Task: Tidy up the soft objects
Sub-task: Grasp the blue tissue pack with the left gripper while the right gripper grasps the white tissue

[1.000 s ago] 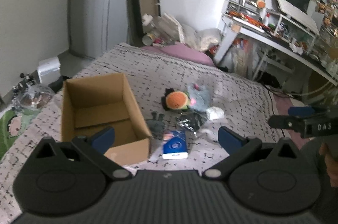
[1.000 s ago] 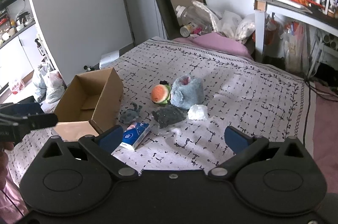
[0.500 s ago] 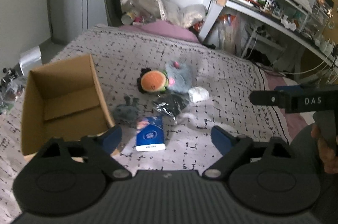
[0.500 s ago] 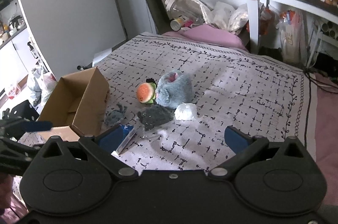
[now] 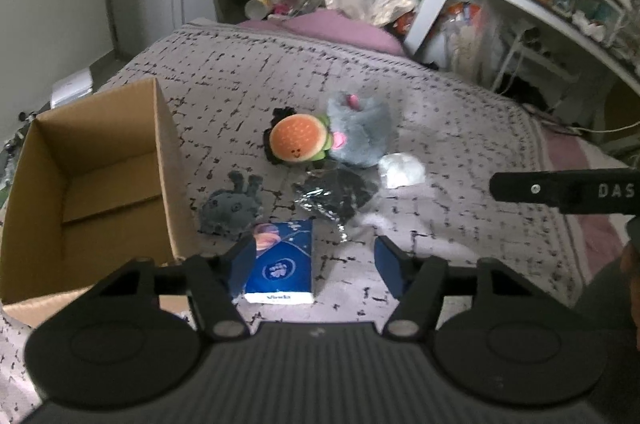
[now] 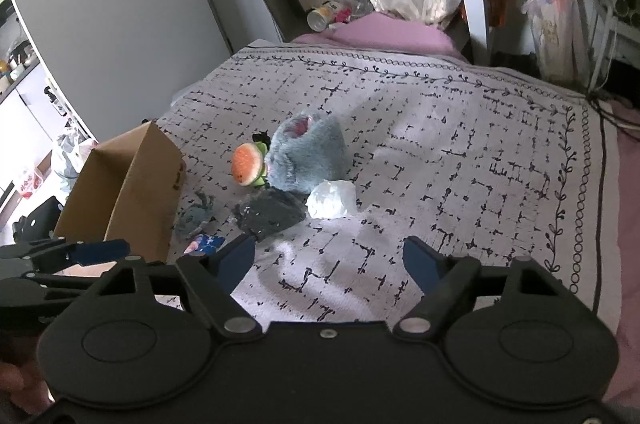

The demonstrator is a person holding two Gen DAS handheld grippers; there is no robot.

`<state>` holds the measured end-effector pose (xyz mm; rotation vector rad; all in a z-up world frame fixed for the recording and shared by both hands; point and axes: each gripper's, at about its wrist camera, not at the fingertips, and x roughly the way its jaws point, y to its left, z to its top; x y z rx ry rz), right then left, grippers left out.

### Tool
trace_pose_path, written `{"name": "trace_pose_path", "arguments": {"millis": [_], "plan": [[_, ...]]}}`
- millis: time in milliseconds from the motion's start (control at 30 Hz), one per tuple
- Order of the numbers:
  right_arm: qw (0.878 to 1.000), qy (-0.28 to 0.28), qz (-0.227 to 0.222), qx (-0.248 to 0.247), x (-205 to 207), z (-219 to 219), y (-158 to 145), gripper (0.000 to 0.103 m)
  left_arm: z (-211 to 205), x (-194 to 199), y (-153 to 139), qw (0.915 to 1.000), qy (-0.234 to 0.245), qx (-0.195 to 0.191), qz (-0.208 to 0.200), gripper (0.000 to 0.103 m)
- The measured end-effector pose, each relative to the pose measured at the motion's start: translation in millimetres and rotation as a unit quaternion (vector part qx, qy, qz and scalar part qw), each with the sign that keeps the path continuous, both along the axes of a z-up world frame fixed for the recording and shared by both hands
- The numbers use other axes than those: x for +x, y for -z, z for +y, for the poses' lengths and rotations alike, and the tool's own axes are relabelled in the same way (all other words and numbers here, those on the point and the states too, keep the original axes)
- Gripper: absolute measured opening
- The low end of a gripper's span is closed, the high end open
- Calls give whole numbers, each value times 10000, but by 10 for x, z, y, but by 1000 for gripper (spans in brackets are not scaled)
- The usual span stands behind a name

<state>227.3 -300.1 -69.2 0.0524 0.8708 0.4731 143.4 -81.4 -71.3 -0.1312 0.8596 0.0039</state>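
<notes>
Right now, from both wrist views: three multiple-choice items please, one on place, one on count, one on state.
1. Where does the blue tissue pack lie?
A. inside the box
B. on the patterned bedspread beside the open brown cardboard box
C. on the desk

2. How many things are inside that box?
A. none visible
B. two
C. four

3. What is between the left gripper's fingers?
A. the round orange burger plush
B. nothing gripped, jaws apart
C. the fluffy grey plush

Answers: 1 B, the pack rests on the bedspread by the box's near corner. 2 A, only bare cardboard shows. 3 B, the jaws have just been closing, but their pads press on nothing.
</notes>
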Motion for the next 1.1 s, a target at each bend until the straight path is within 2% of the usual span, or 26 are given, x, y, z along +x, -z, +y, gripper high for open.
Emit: {"name": "trace_pose_path", "arguments": {"millis": [167,433,600,733,833,1100], "plan": [[9998,38,130,113,169,-12,94,77,-2,171,75,9997,-116,87,192,63],[9993,88,307,196,454,-10,278,74,-71,373,289,9972,-260,328,614,52],[9990,23,417,177,546,48,405,74,-107,433,391,9958,-174,584,678,51],[9989,-24,443,170,625,138,486,74,-131,508,540,9936,-123,661,905,51],[9990,-32,418,161,691,203,531,74,-139,520,632,9926,-105,859,855,52],[9989,-64,385,-244,836,451,700,74,-19,531,677,9945,-302,494,869,47]]}}
